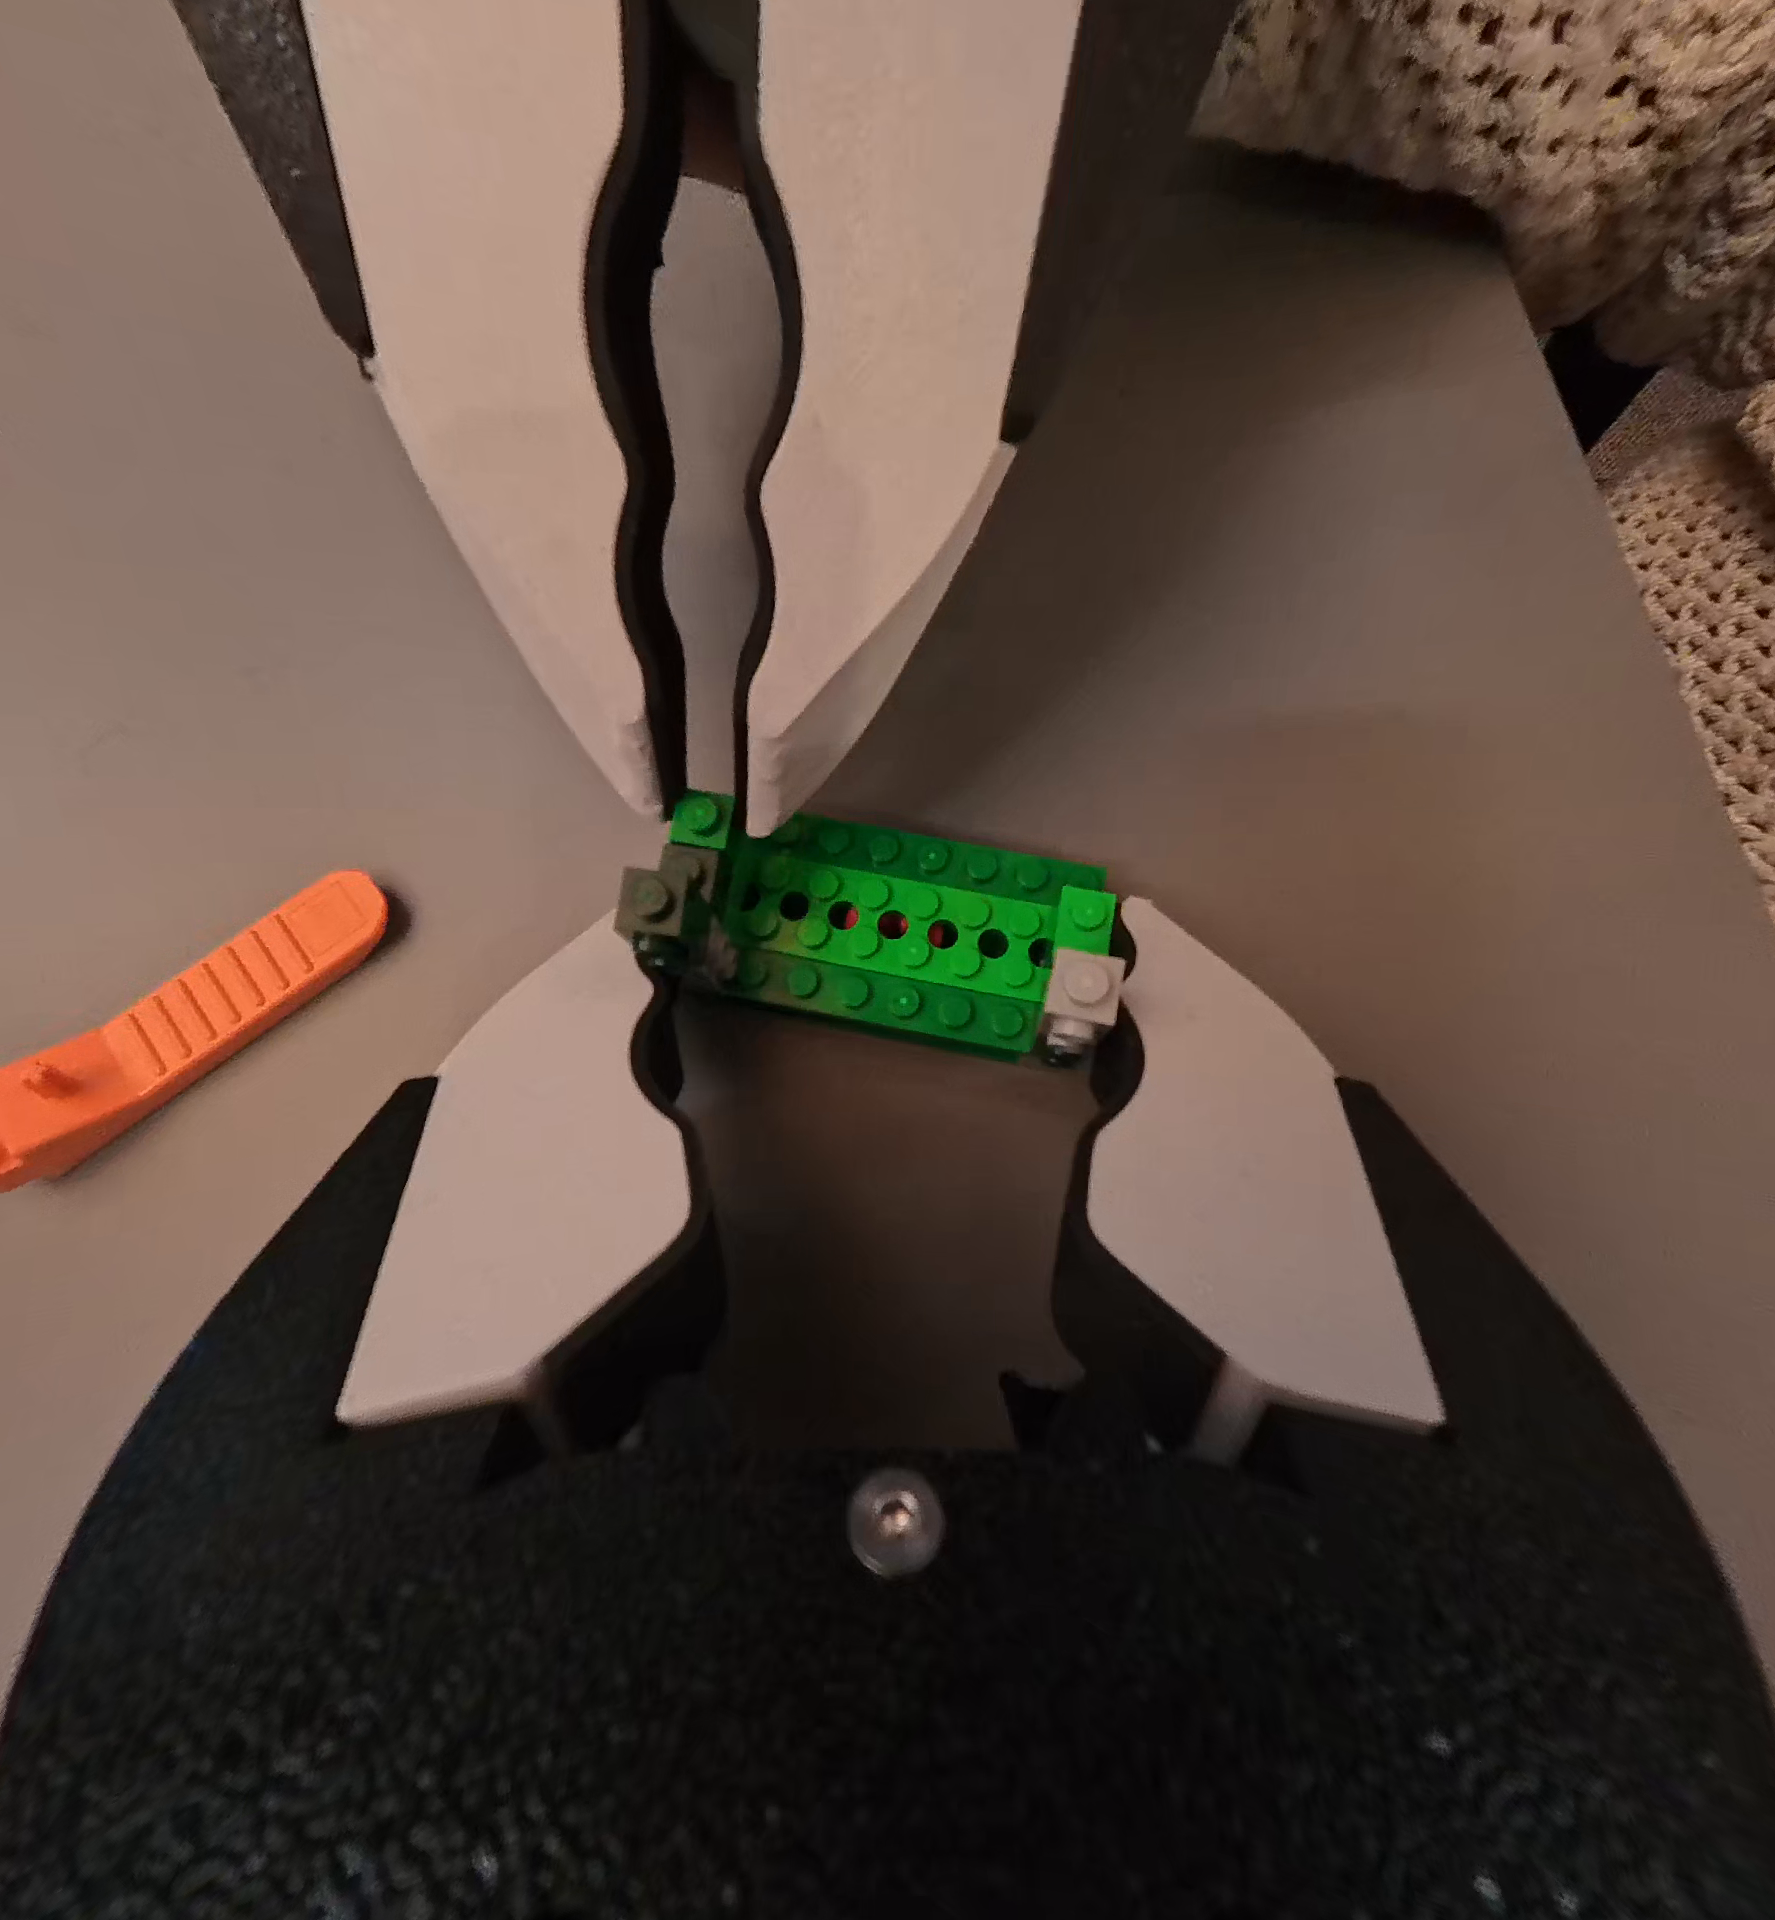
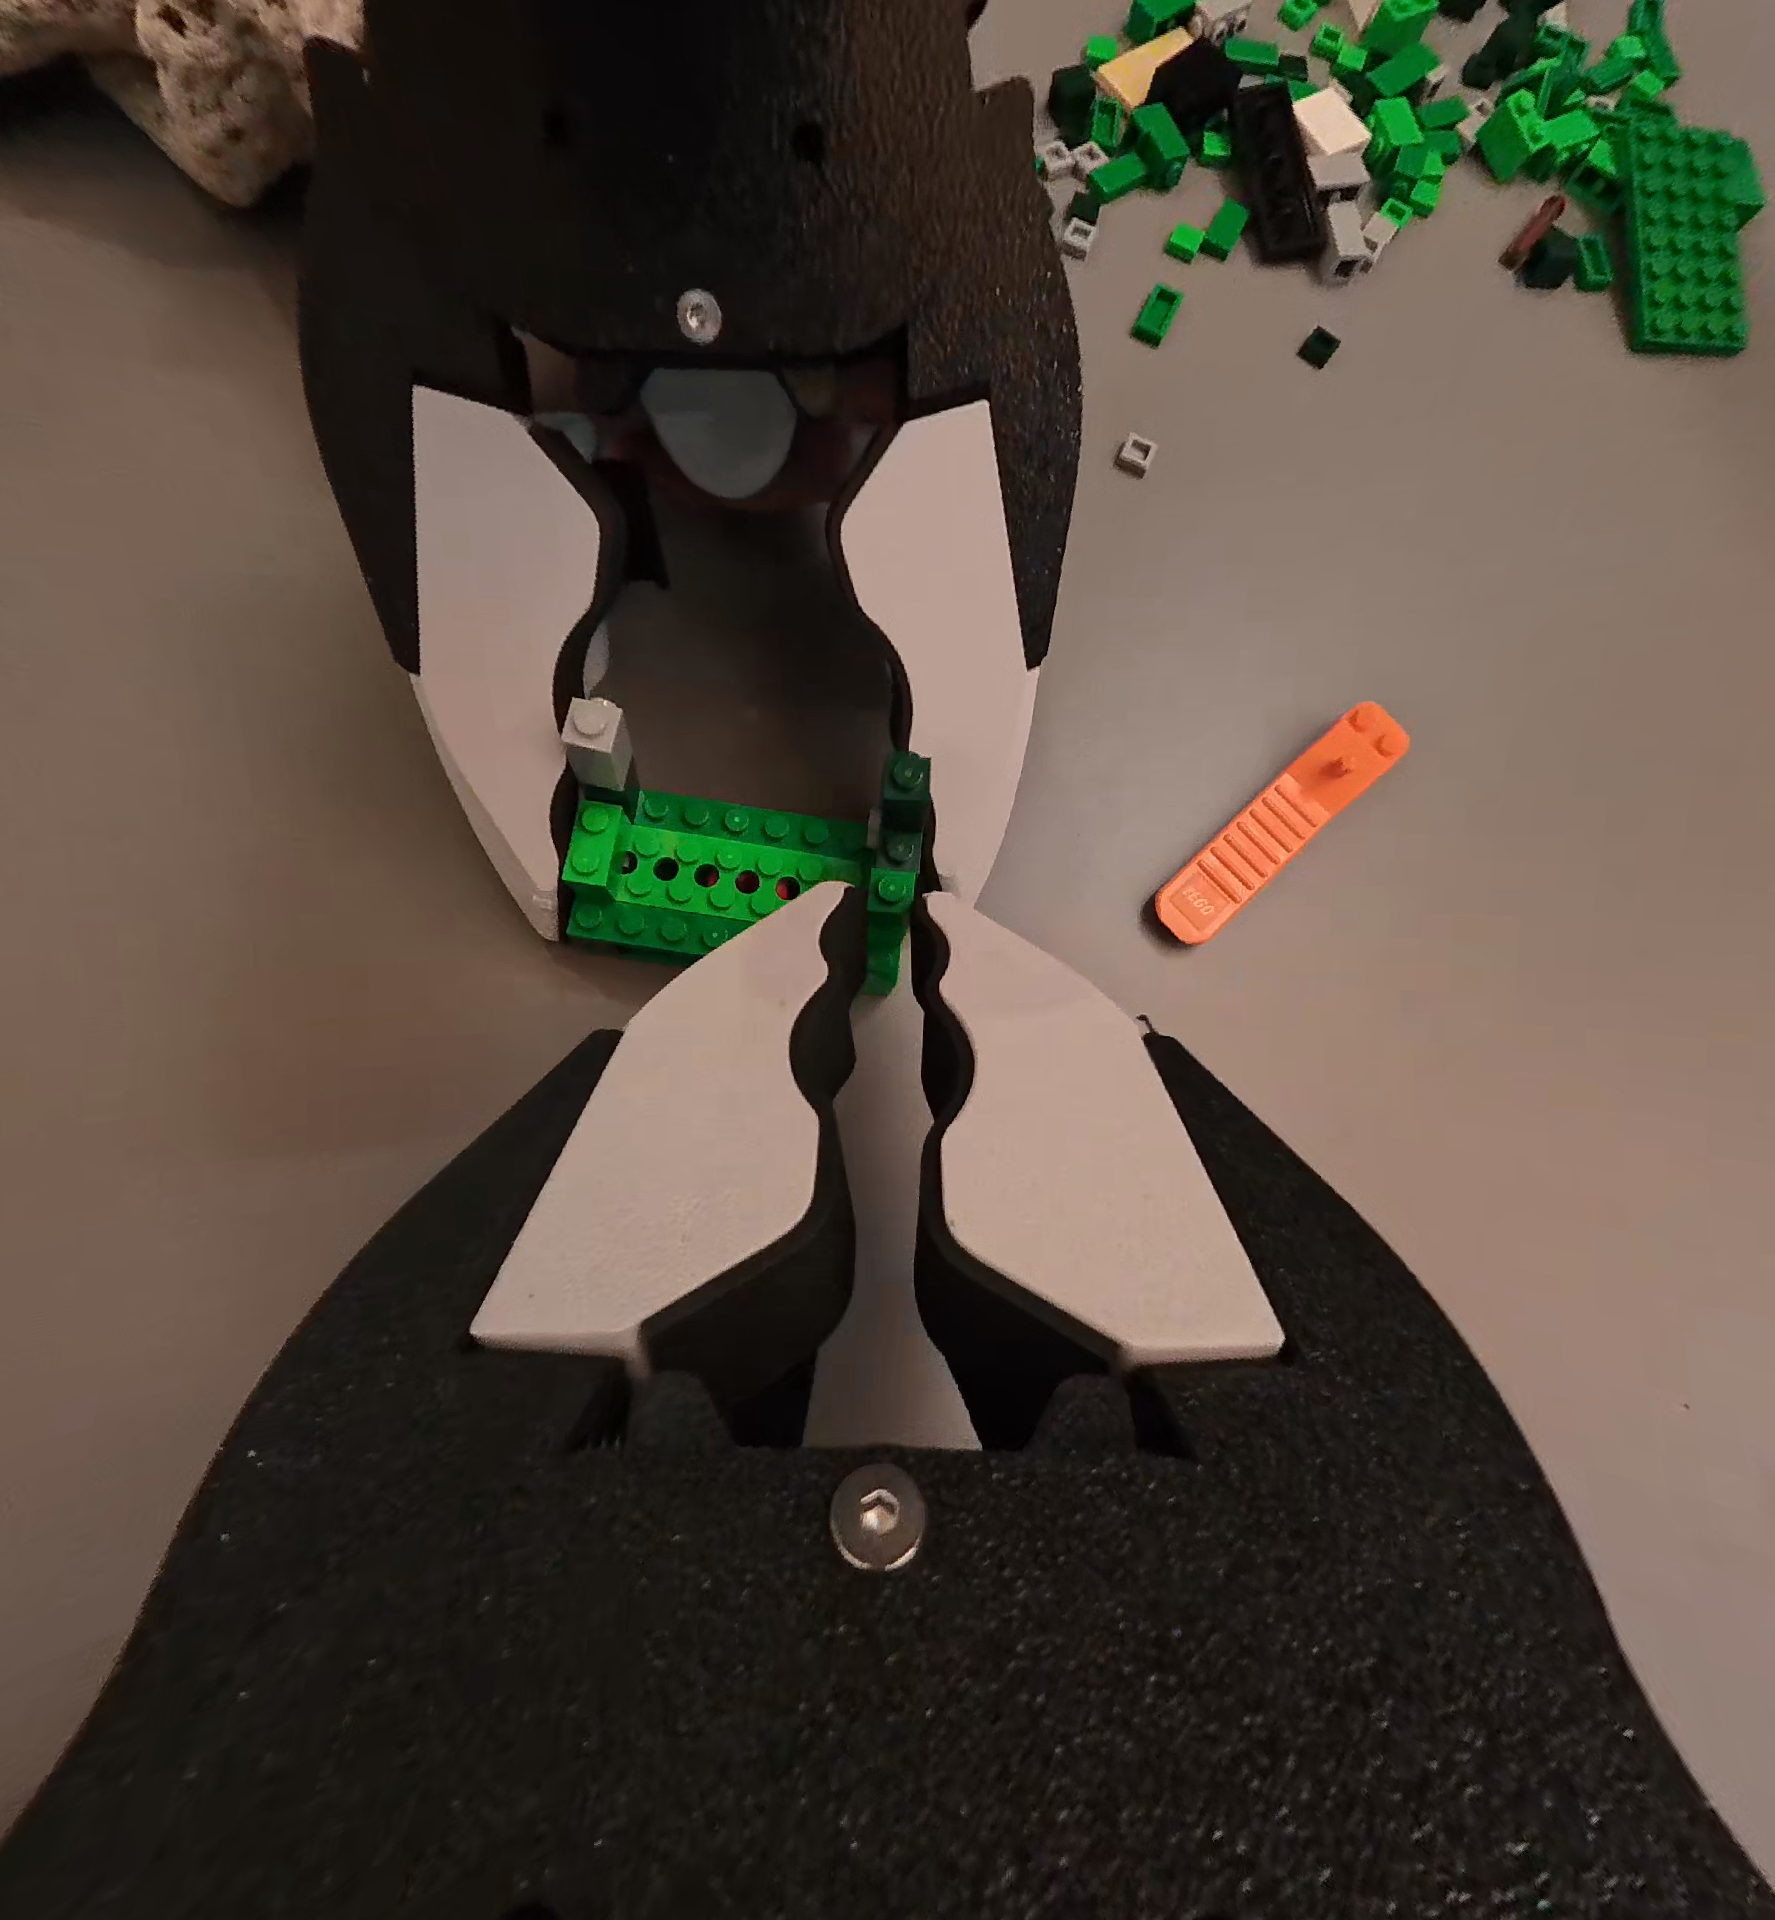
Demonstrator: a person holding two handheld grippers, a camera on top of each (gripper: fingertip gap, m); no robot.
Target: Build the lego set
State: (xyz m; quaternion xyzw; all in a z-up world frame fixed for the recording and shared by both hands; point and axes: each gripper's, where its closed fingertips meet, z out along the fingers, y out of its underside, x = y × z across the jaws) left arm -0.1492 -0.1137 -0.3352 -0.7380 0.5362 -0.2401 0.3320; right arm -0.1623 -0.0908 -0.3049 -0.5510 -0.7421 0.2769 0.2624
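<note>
A bright green Lego assembly (image 1: 893,935), a long studded block with a row of holes, rests on the grey table (image 1: 239,623). My left gripper (image 1: 883,956) is shut on it, one finger at each end. A light grey brick (image 1: 1085,982) sits at its right end and a dark piece (image 1: 654,899) at its left end. My right gripper (image 1: 706,816) reaches in from the far side, shut on a small green brick (image 1: 701,821) at the assembly's left far corner. In the right wrist view, my right gripper (image 2: 883,899) pinches that green brick (image 2: 891,894) against the assembly (image 2: 696,862), which the left gripper (image 2: 748,894) clamps.
An orange brick separator (image 1: 156,1029) lies left of the assembly; it also shows in the right wrist view (image 2: 1278,831). A pile of loose green, black and grey bricks (image 2: 1382,125) and a green plate (image 2: 1688,239) lie at the far right. A knitted blanket (image 1: 1589,156) borders the table edge. My left and right fingertips are right by each other. The orange brick separator (image 1: 156,1029) lies around 8 centimetres away from my left fingertips. The right camera catches it too, in the right wrist view (image 2: 1289,815).
</note>
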